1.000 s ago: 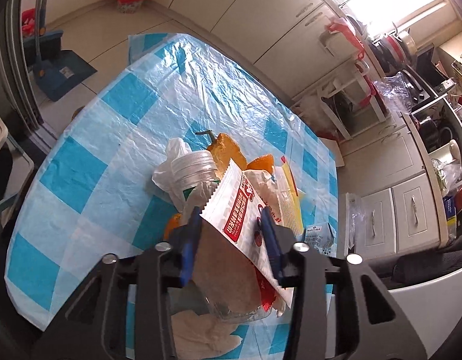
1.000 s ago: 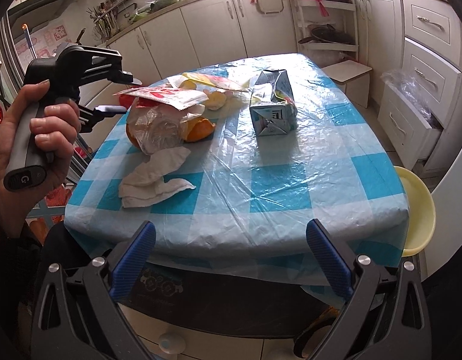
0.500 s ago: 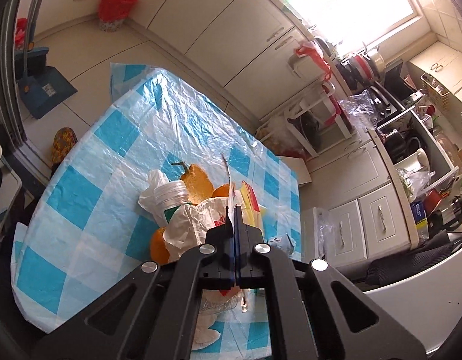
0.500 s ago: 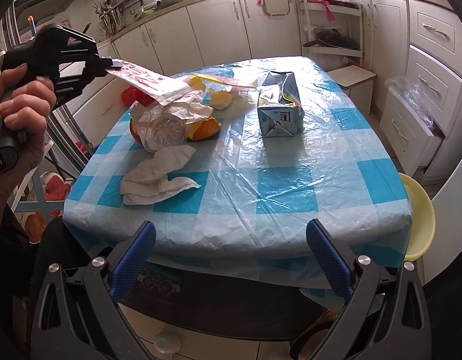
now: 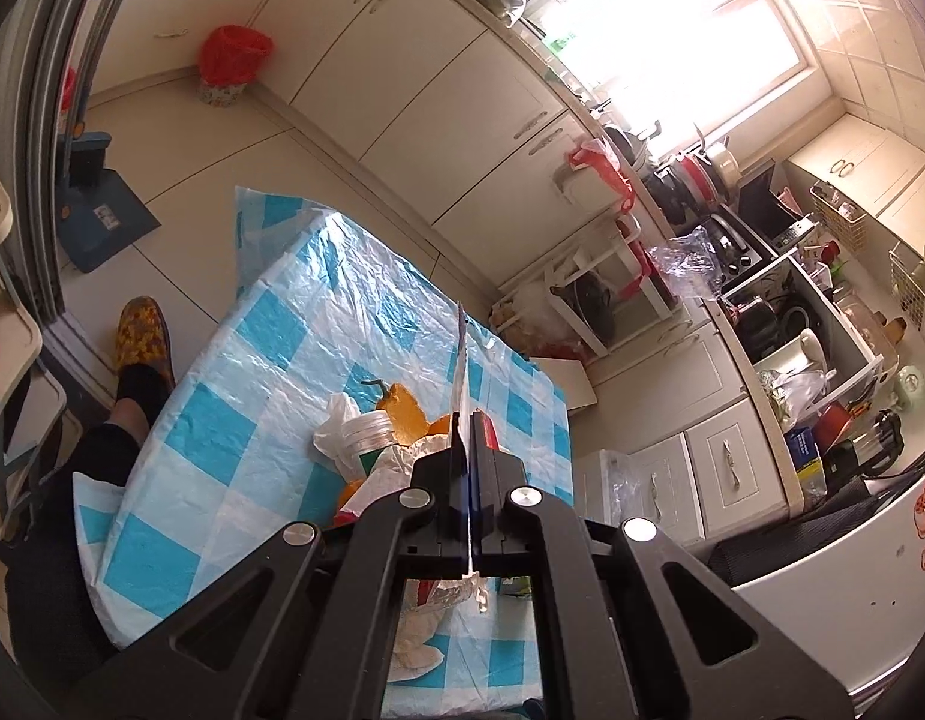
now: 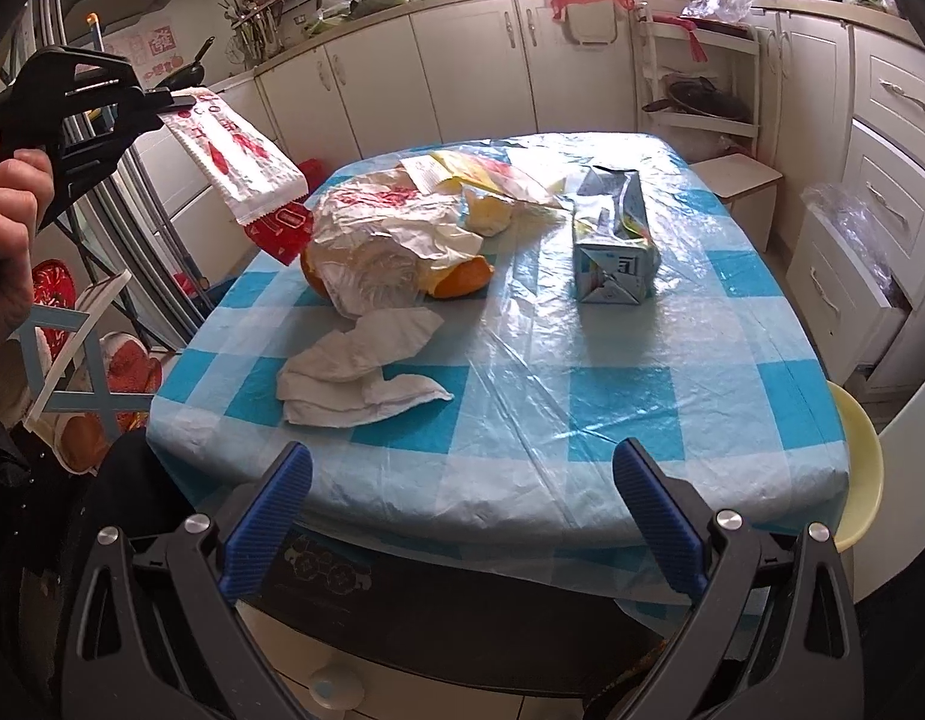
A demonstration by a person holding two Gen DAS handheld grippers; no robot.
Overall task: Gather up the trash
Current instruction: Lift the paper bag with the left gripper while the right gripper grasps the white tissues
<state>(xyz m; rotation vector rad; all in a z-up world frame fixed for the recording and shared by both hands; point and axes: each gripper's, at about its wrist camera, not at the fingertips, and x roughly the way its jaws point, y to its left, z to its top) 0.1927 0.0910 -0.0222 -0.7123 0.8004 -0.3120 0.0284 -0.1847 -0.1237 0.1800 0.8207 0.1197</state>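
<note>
Your left tongs pinch one end of the red-and-white wrapper, so it hangs clear of the counter and off the heap. Your right tongs stand wide and empty at the near edge (free, I judge, for the crumpled tissue). Beyond sit the orange peel and the carton.

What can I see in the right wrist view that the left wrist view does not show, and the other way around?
Only the right wrist view shows the milk carton, the crumpled napkins, and the wrapper's printed red-and-white face.

Only the left wrist view shows the red bin on the floor and the clear plastic cup.

Both show the left gripper shut on the wrapper, lifted above the checked tablecloth.
</note>
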